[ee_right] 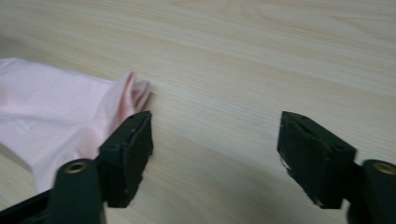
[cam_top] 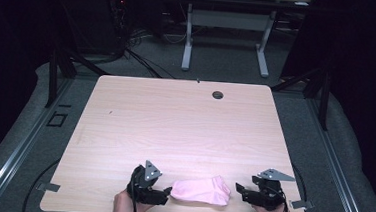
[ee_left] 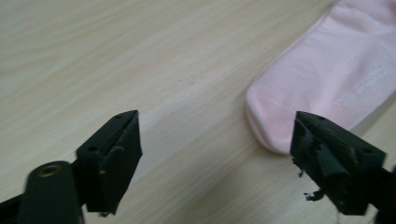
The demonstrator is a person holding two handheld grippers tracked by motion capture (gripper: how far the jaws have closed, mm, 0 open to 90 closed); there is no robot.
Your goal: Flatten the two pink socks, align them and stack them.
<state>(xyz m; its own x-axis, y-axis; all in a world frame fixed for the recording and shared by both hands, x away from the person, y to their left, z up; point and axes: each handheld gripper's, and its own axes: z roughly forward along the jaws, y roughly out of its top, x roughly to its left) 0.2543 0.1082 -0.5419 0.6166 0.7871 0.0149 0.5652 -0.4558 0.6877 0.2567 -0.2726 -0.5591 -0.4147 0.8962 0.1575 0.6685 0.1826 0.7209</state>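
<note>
A pink sock lies folded near the front edge of the wooden table, between both hands. My left gripper sits just left of the sock, jaws apart and nothing between them. In the left gripper view the sock's rounded end lies ahead at the right, beside the right jaw, and bare wood fills the gap of the gripper. My right gripper stands a little right of the sock, open and empty. In the right gripper view the sock lies at the left, behind the left jaw of the gripper.
A round cable hole sits near the table's far edge. Beyond the table stand a second desk's legs and loose cables on the grey floor. Dark frame posts flank the table on both sides.
</note>
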